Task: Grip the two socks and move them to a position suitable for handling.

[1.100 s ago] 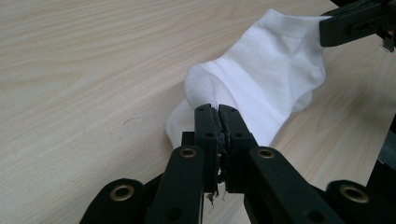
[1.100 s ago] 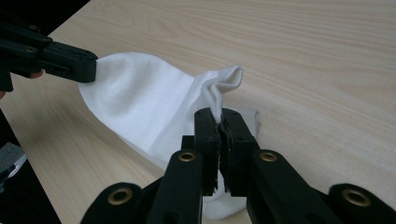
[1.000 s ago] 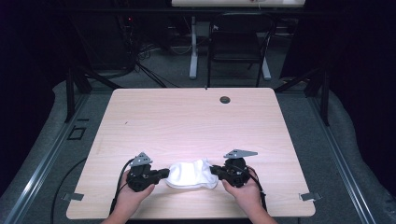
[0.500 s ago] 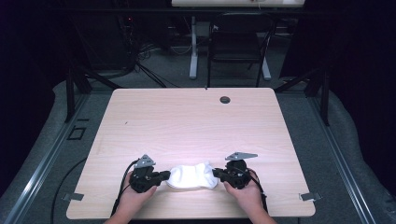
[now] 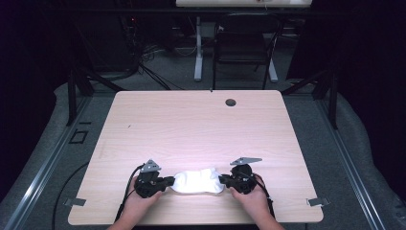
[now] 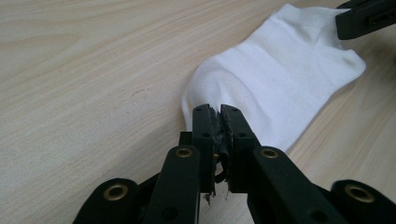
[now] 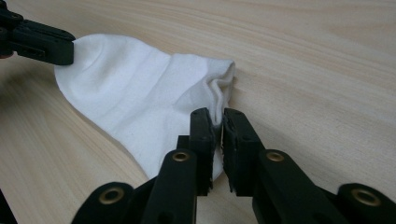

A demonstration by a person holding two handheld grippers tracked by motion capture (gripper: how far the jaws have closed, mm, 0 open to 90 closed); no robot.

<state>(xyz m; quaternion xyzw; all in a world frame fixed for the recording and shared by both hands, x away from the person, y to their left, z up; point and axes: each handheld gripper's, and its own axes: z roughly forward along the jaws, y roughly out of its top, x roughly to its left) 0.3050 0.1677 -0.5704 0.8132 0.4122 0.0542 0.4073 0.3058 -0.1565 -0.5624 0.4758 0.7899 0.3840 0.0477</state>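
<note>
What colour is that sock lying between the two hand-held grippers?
The sock is plain white, with no pattern; the left gripper view shows it best.

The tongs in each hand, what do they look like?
Both the left tongs and right tongs are black, with flat two-piece jaws and brass-coloured pivot rivets. Each carries a grey three-cornered plate on top. A black cable trails from the left one. The forearms show no sleeves.

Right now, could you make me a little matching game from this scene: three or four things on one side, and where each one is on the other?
Things:
1. white sock
2. left tool
3. right tool
4. round dark hole

Places:
A. far edge of the table
B. lying flat between the two tools
C. at the sock's left end
D. at the sock's right end

Pairs: 1-B, 2-C, 3-D, 4-A
</note>
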